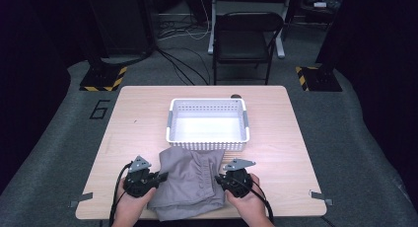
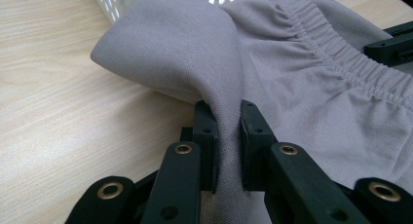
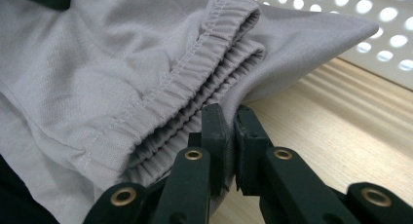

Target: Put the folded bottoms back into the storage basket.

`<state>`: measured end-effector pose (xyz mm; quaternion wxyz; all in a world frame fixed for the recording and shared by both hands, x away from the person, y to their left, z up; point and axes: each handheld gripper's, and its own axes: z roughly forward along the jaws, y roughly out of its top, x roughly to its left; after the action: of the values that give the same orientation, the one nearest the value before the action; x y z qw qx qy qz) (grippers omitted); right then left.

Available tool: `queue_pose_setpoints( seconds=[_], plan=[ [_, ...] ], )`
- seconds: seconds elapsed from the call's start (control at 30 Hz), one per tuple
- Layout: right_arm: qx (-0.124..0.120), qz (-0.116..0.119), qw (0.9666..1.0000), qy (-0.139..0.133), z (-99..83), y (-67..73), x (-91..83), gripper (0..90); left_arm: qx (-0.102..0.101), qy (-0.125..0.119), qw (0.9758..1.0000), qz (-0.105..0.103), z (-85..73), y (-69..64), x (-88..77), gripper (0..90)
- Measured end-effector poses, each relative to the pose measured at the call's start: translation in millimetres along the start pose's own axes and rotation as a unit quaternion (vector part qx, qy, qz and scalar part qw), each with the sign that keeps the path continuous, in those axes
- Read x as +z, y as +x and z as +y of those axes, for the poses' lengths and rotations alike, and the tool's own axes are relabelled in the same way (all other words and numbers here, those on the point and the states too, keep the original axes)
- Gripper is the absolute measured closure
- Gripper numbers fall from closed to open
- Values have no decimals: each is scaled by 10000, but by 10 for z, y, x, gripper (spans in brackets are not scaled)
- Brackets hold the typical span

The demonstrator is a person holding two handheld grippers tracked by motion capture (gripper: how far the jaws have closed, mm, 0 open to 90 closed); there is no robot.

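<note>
Shorts point(image 1: 190, 180), just before the basket point(image 1: 207, 119), are pinched by both grippers' fingers point(image 2: 207, 131); thin fabric could slip out when lifted.

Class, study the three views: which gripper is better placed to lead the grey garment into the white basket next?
Probably right: the right gripper pinches the garment at its elastic waistband, nearer the basket; the left gripper pinches plain fabric.

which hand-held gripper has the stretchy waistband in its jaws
The right hand-held gripper: it pinches the gathered waistband of the grey shorts. The left hand-held gripper pinches plain smooth fabric.
</note>
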<state>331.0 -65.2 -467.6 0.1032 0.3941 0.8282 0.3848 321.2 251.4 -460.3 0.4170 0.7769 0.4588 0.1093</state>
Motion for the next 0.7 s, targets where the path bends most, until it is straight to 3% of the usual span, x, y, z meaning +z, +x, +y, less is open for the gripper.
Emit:
queue_pose_setpoints(
  seconds=[0.4, 0.7],
  plan=[
    [-68, 6, 10000, -17, 119, -58, -199, 850, 55, 8, 10000, -51, 120, -87, -55, 800],
    [-123, 17, 9999, -39, 205, -68, -314, 850, 227, -7, 9997, -71, 258, -152, -125, 801]
  ],
)
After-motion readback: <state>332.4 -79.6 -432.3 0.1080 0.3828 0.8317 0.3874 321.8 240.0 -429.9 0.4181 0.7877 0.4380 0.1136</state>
